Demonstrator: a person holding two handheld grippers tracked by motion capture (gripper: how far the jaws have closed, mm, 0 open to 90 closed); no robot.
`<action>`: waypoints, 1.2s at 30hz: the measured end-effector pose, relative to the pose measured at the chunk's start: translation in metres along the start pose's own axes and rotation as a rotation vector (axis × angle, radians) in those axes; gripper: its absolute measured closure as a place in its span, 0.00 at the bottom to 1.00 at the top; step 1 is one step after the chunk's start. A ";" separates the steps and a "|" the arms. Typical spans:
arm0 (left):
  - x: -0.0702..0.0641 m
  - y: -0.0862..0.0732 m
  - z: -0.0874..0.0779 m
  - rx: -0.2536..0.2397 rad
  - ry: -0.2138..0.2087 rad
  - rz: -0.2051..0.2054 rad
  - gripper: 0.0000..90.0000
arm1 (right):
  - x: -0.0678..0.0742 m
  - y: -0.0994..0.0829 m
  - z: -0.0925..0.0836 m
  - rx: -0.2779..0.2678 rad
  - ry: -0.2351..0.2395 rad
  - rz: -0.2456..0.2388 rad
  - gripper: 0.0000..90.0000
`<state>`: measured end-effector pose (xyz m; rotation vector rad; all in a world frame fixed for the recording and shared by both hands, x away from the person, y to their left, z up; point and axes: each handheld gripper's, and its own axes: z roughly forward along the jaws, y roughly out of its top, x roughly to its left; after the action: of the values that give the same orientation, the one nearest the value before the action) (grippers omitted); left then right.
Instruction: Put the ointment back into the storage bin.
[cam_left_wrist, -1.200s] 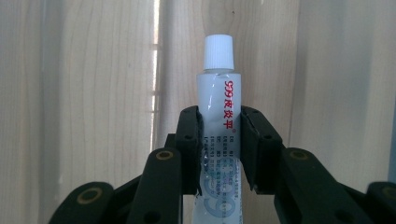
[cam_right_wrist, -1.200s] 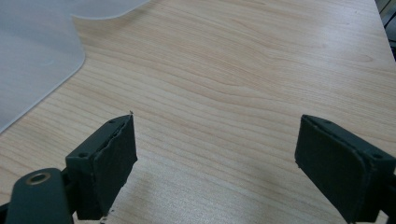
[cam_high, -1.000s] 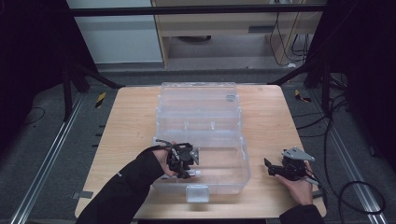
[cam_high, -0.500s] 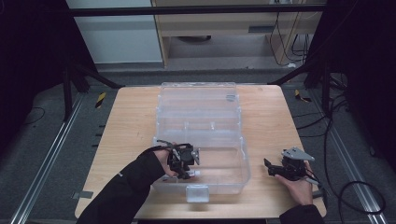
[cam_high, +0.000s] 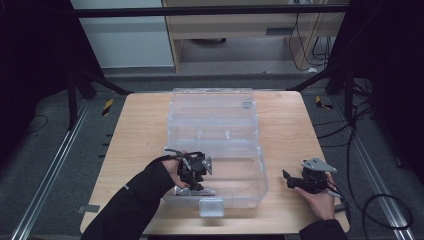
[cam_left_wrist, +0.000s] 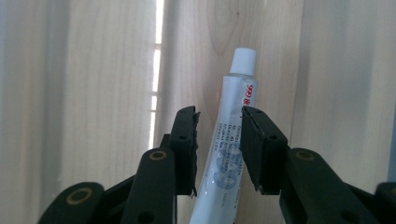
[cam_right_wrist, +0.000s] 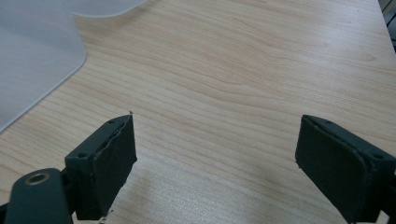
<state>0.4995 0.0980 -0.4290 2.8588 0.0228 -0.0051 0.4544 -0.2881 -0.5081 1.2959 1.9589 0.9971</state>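
Since the tube (cam_left_wrist: 227, 140) already lies on the floor of the clear box (cam_high: 215, 125), near its front left corner, I judge the placing all but done; what's left is to back out. My left gripper (cam_high: 196, 172) reaches down inside the box, its jaws just opening, a gap now showing on the left side of the tube between them. My right gripper (cam_high: 296, 181) rests on the table (cam_high: 140, 130) beside the box, jaws wide and empty.

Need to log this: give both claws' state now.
Left claw: just opening, slack around white plastic tube.
Right claw: open, empty.
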 end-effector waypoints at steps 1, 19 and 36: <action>-0.005 -0.002 -0.003 -0.004 0.000 -0.061 0.72 | 0.000 0.000 0.000 0.000 0.000 0.000 0.14; -0.015 -0.036 -0.057 -0.323 0.130 -0.150 0.54 | 0.000 0.000 0.000 0.003 -0.001 0.011 0.14; -0.034 -0.075 -0.082 -0.529 0.223 -0.279 0.53 | 0.000 0.000 0.000 0.006 0.002 0.018 0.14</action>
<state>0.4643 0.1927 -0.3710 2.2933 0.4038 0.2272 0.4541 -0.2886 -0.5083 1.3179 1.9560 1.0020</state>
